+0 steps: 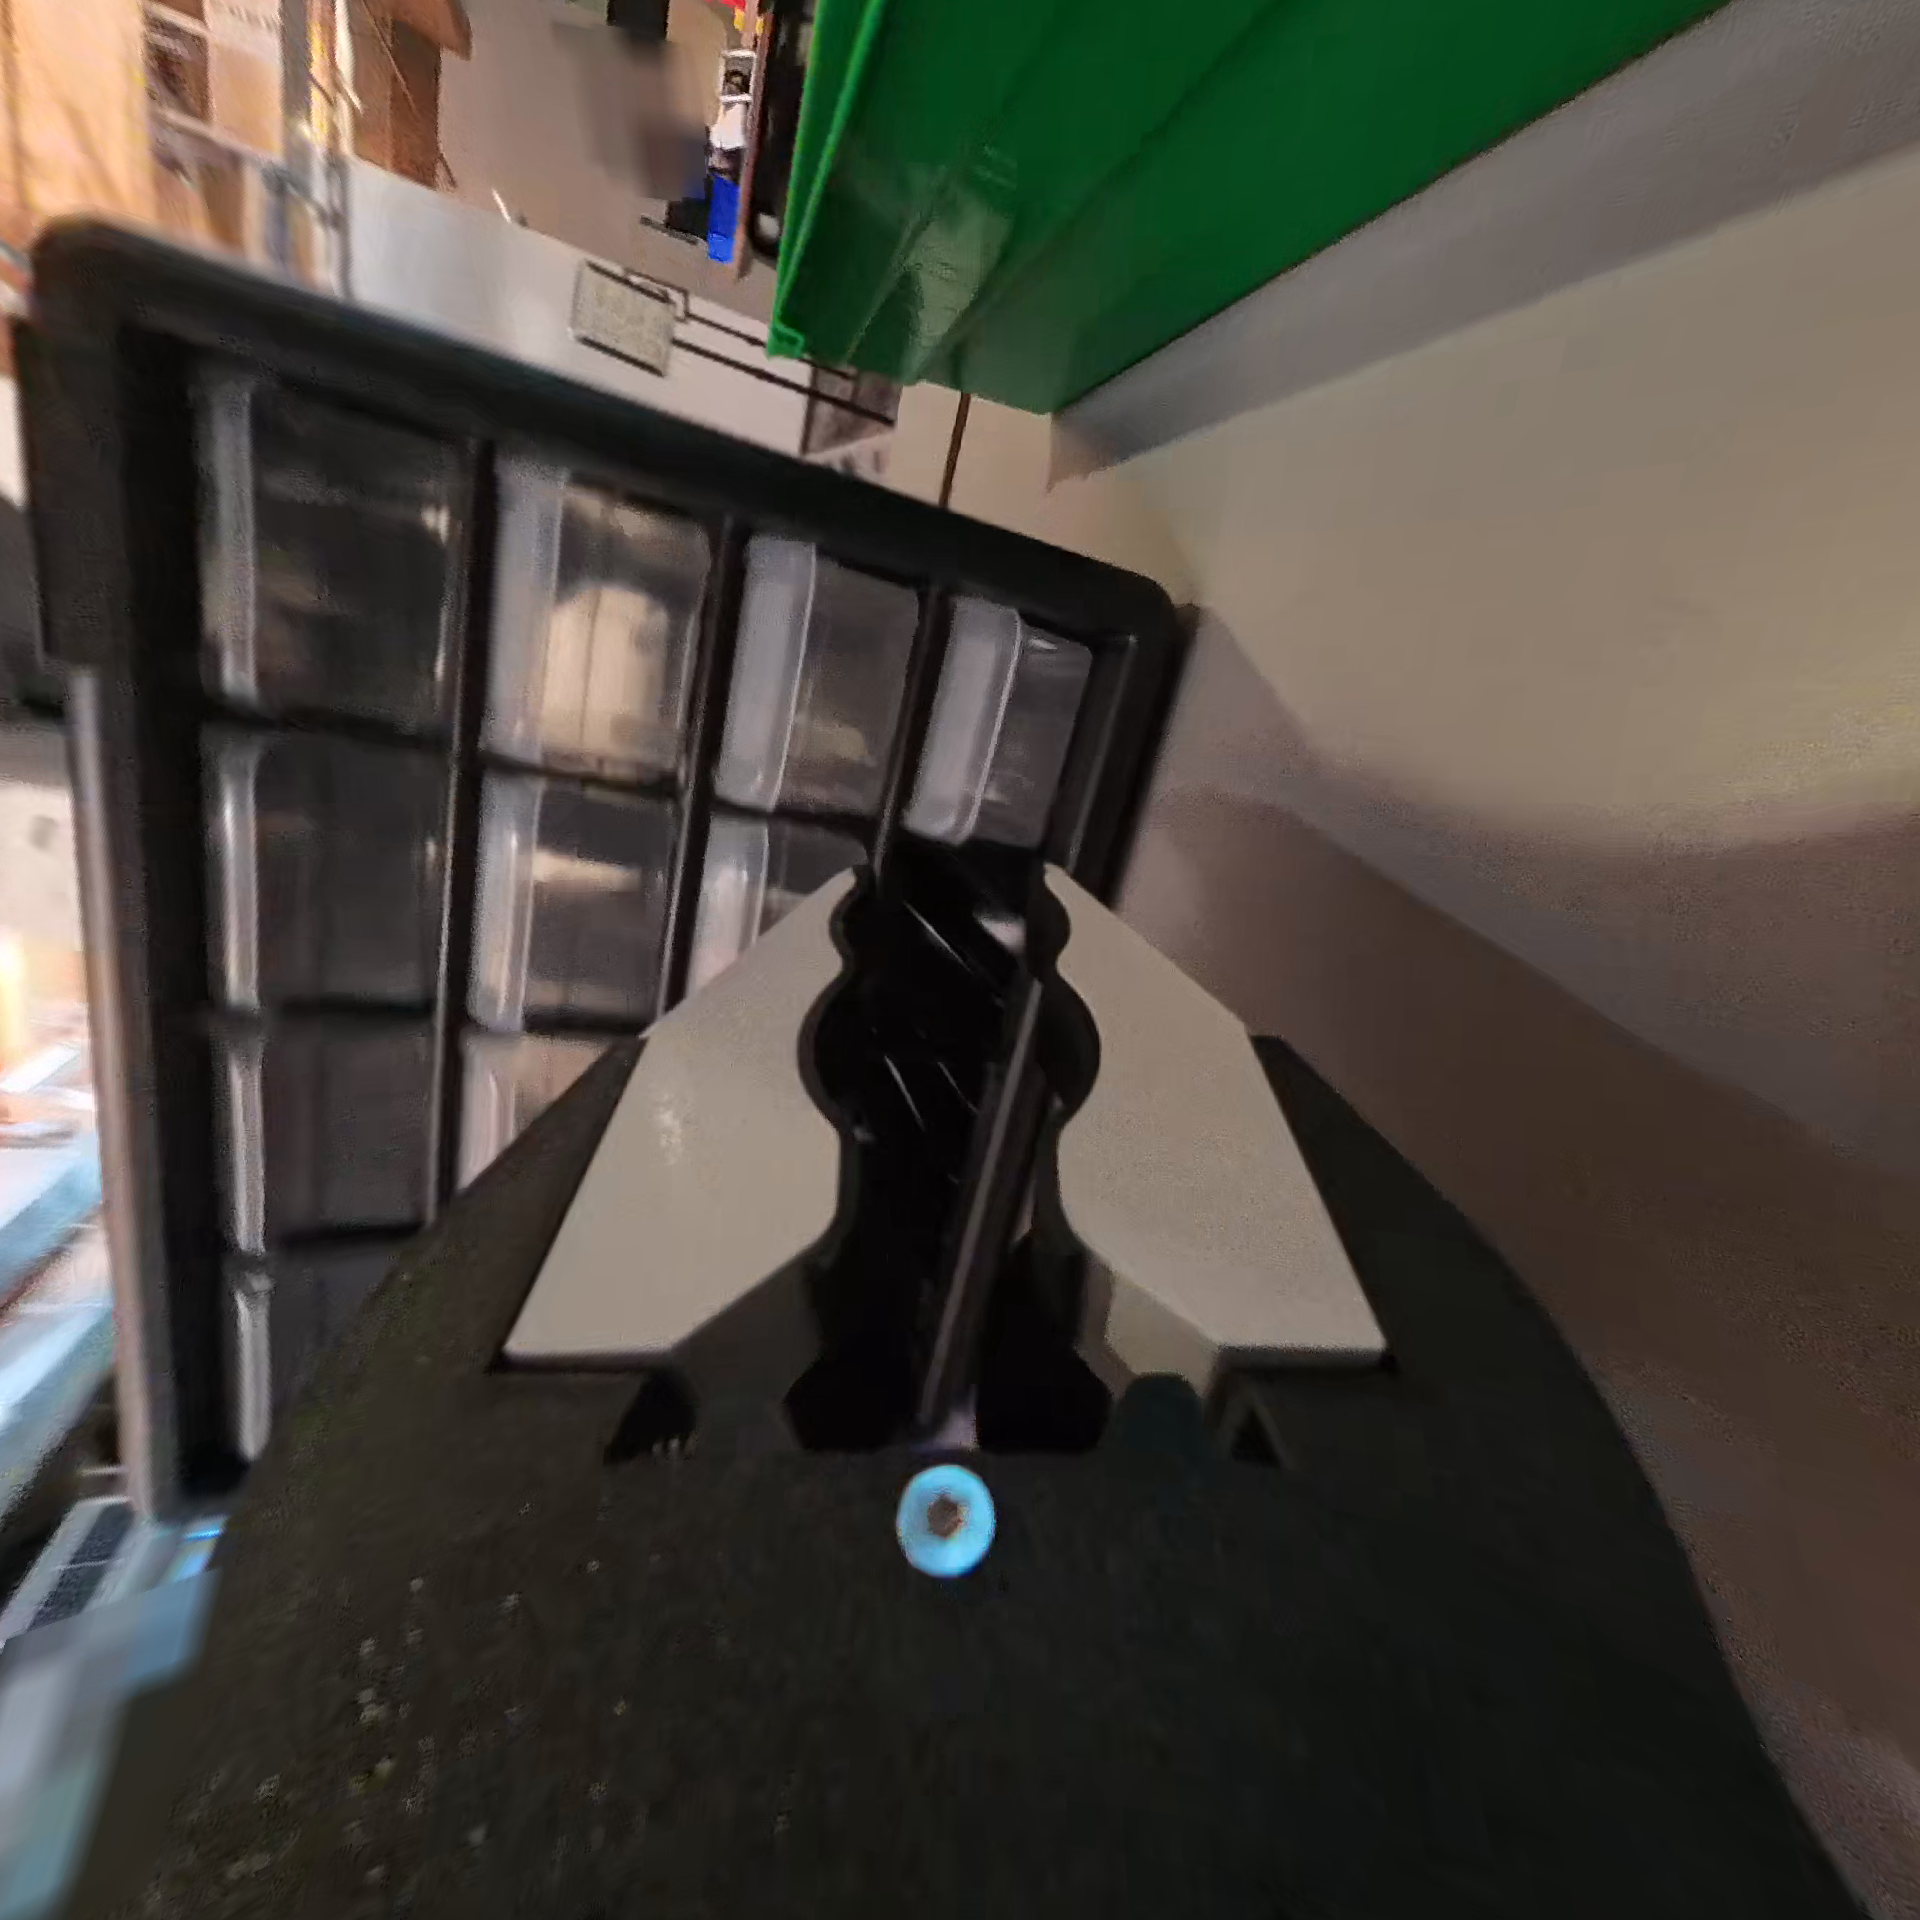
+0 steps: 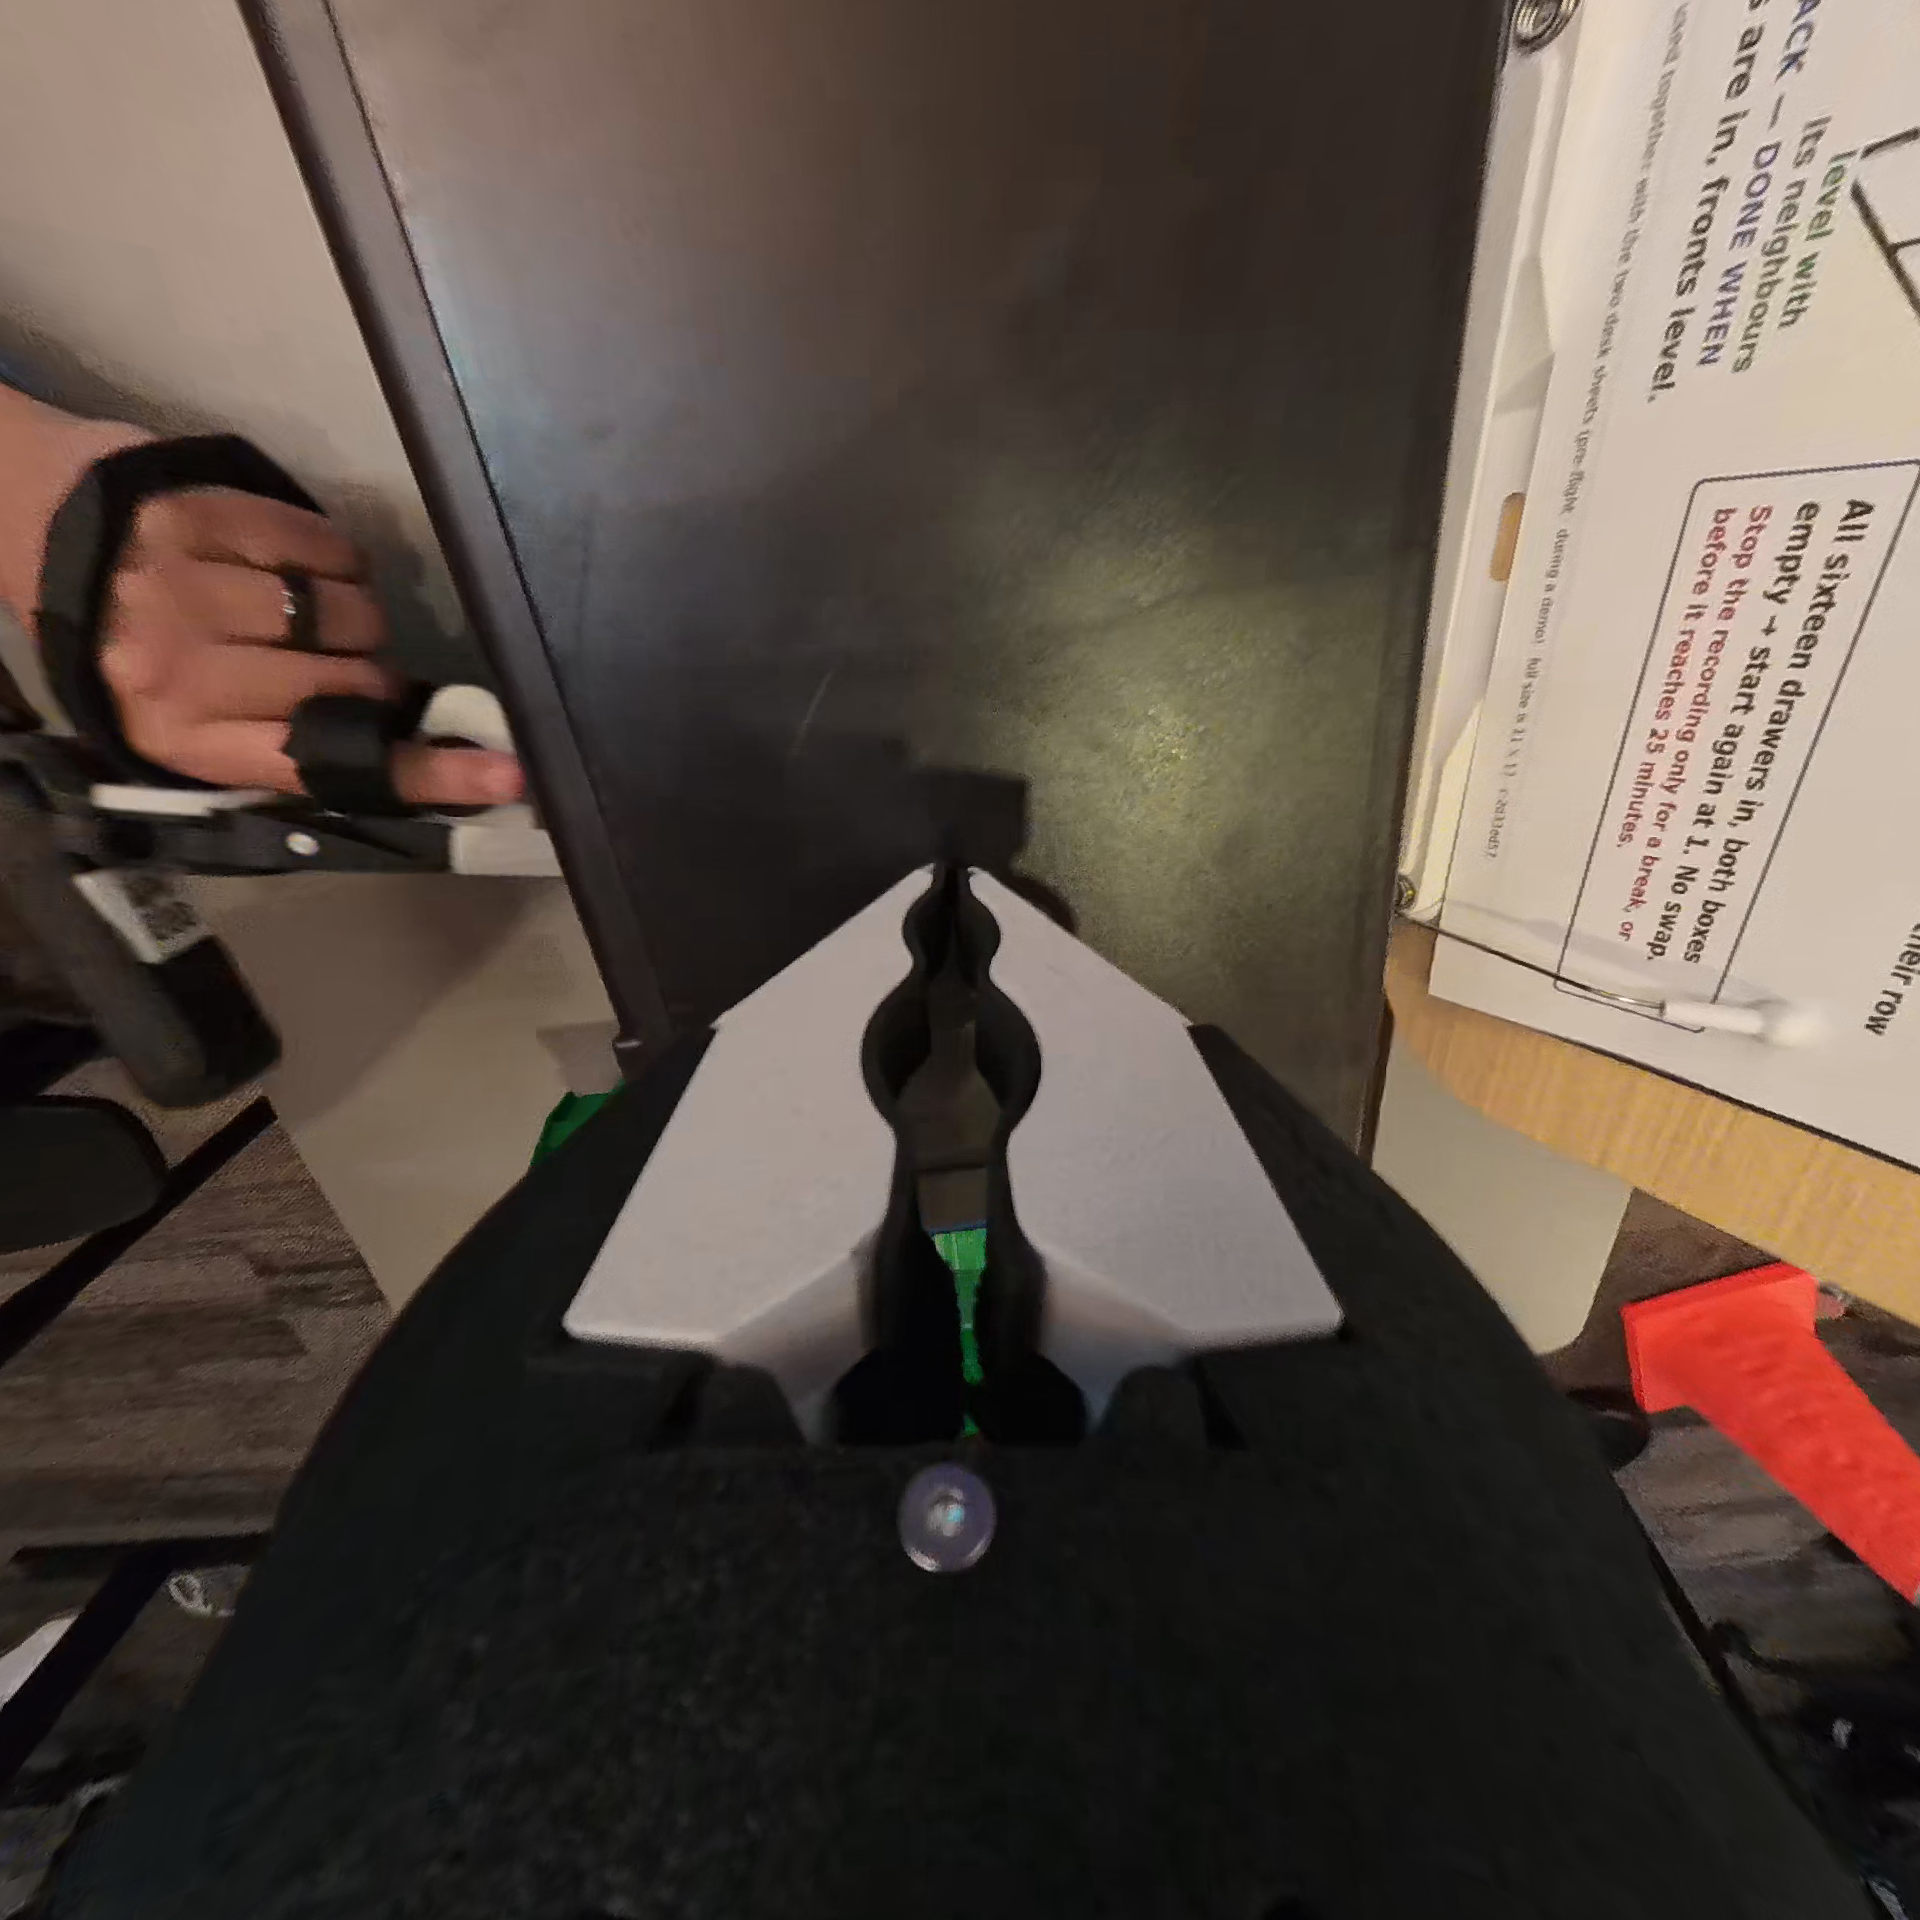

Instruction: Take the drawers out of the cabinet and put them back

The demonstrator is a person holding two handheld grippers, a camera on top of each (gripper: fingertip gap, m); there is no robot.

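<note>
left gripper point(image 1: 951, 904), jaws apart, nears an empty cabinet point(image 1: 623, 540) slot; right gripper point(image 2: 951, 883) clamps a cabinet tab. next: fetch a drawer.

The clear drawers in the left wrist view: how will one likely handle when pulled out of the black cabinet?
The clear drawers look like thin see-through plastic, so probably light and rigid. No contents are plainly visible, though blur limits this. The glossy fronts may be slippery for the left gripper. The black cabinet might shift if a drawer sticks.
</note>
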